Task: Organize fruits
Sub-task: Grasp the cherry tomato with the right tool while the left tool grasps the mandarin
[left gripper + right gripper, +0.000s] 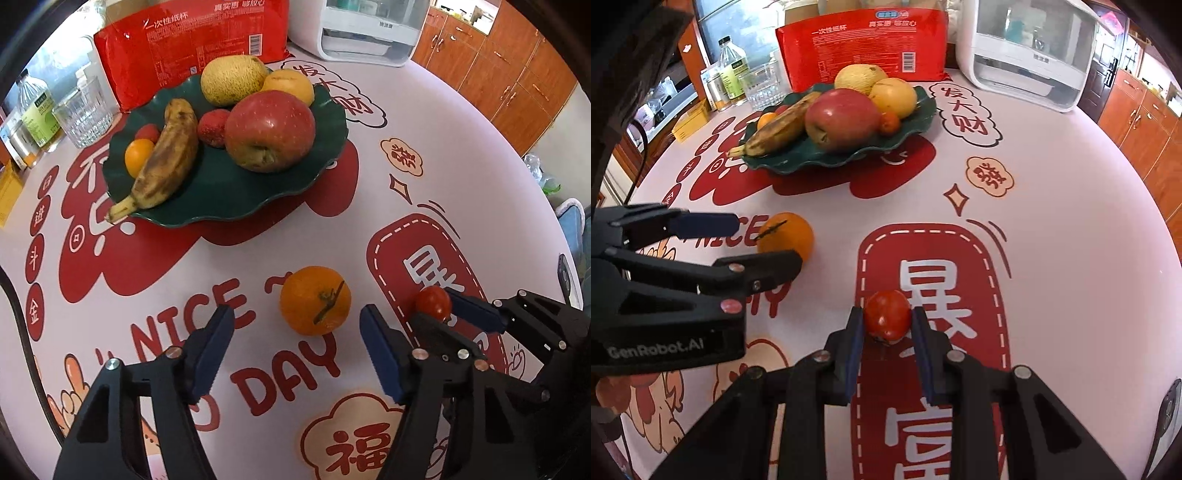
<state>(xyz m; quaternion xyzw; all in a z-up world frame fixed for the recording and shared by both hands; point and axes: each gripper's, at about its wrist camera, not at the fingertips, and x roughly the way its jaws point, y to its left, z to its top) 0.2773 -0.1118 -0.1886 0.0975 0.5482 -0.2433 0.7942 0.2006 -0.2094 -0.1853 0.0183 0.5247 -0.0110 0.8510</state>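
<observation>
Steeply tilted, left tongs [295, 350] gape around the orange [315, 300]; right tongs [887, 325] clamp the tomato [887, 314].

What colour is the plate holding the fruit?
Dark green plate, with a wavy rim; clearest in the left wrist view.

2 wrist views — close, angled down — share the table [461, 122].

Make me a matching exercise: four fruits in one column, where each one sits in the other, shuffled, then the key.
1. small red tomato
2. loose orange tangerine with a stem
3. big red apple
4. brown-spotted banana

A. on the tablecloth, between open jaws
B. gripped between blue pads
C. in the green plate, stem poking over the rim
D. in the green plate, beside the yellow melon

Pairs: 1-B, 2-A, 3-D, 4-C
</observation>
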